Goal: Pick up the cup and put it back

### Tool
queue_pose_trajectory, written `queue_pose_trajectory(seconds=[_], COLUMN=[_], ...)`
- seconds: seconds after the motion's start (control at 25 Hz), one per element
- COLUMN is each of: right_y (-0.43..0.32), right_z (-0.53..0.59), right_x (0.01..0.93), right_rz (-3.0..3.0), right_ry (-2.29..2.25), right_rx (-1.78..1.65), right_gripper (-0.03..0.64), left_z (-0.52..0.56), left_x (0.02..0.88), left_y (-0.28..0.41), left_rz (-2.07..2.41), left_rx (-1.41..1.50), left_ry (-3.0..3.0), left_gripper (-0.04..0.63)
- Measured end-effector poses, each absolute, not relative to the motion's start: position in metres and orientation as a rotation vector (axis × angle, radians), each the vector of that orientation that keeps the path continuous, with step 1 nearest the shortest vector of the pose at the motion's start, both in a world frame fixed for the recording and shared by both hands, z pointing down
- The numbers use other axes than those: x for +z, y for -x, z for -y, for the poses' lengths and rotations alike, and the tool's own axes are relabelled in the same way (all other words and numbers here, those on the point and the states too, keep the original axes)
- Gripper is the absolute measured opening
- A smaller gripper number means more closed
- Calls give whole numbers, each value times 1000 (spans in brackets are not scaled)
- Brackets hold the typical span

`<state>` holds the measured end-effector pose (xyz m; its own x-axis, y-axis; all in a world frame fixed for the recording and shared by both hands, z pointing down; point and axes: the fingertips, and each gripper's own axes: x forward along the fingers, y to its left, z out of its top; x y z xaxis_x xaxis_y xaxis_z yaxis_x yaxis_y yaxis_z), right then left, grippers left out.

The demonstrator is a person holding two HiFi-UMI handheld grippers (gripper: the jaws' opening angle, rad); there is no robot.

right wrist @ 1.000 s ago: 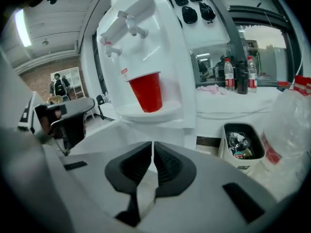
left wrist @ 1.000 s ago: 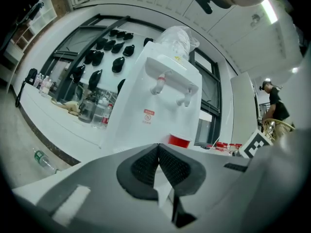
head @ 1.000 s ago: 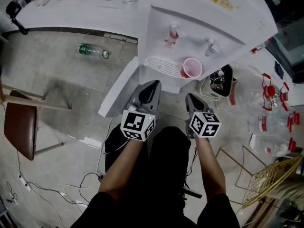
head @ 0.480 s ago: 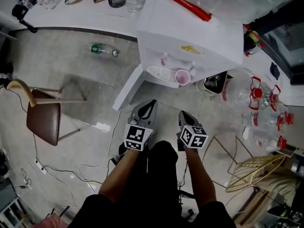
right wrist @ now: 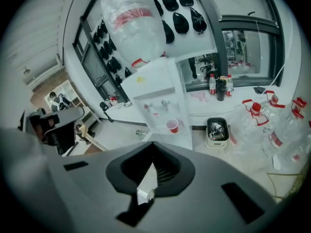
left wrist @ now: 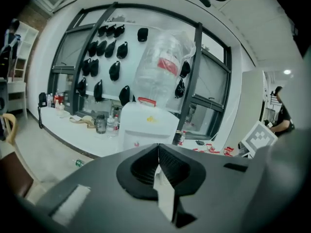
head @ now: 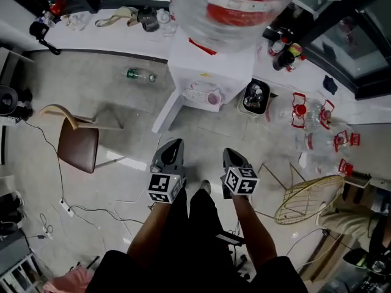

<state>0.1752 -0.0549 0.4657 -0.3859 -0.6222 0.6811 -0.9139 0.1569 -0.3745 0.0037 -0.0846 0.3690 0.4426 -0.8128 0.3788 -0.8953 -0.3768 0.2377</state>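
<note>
Grey concrete floor [head: 73, 78], brown chair [head: 78, 152], white counter [head: 91, 36] beneath dark-framed windows [right wrist: 248, 45].

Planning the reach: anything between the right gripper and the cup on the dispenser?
Nothing visible. The red cup sits on the water dispenser's drip tray; only bare floor lies between it and the right gripper, shut and empty. The bin stands right of that line.

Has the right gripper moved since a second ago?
Yes. The right gripper has drawn back from the water dispenser, with bare floor now between them.
</note>
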Motion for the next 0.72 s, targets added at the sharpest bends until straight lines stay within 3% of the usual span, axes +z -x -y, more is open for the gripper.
queue_pose_trajectory(seconds=[0.32, 0.72], right_y=[-190, -179], right_z=[-2, -44], right_x=[318, 175], right_rz=[2170, 2288], right_ry=[-1489, -1673], right_rx=[1014, 801], right_gripper=[-3, -3], left_z=[17, -28], left_x=[234, 131], left_y=[-14, -11], left_rz=[1508, 1459], left_rx=[264, 154], left_ry=[-2345, -2454], left_gripper=[8, 8])
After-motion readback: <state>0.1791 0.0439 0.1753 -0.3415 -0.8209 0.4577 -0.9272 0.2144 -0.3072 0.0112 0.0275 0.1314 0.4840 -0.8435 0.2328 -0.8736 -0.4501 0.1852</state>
